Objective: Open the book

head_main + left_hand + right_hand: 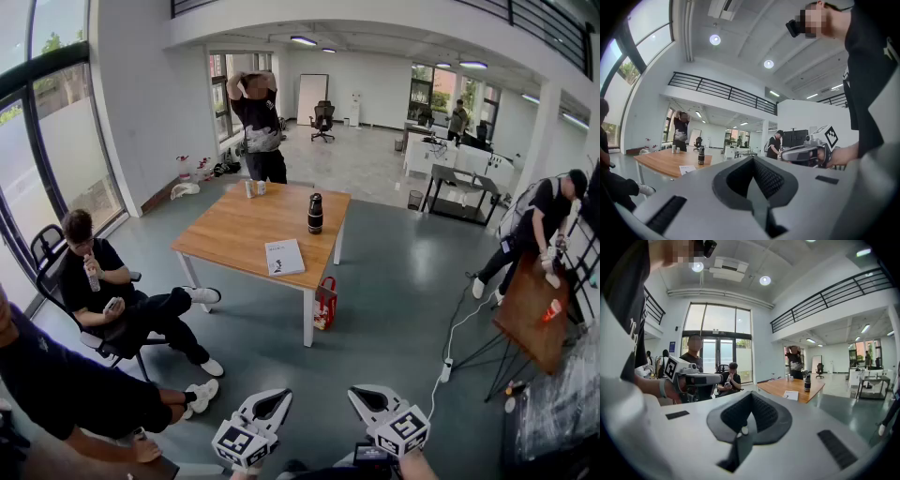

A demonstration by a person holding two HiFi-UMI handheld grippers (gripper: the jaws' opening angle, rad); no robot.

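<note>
A shut white book (284,257) lies near the front edge of a wooden table (244,230) a few metres ahead of me. Both grippers hang low at the bottom of the head view, far from the table. My left gripper (270,405) and right gripper (367,400) are both shut and hold nothing. In the left gripper view the jaws (752,160) are closed, with the book (687,169) small at the left. The right gripper view has its jaws (751,395) closed too, and the book (790,395) lies on the table beyond them.
A black bottle (315,214) and two cans (254,188) stand on the table. A red bag (325,305) sits by its front leg. One person sits in a chair (103,295) at left, another stands behind the table (258,117), a third bends over a tilted board (539,230). A power strip (447,370) lies on the floor.
</note>
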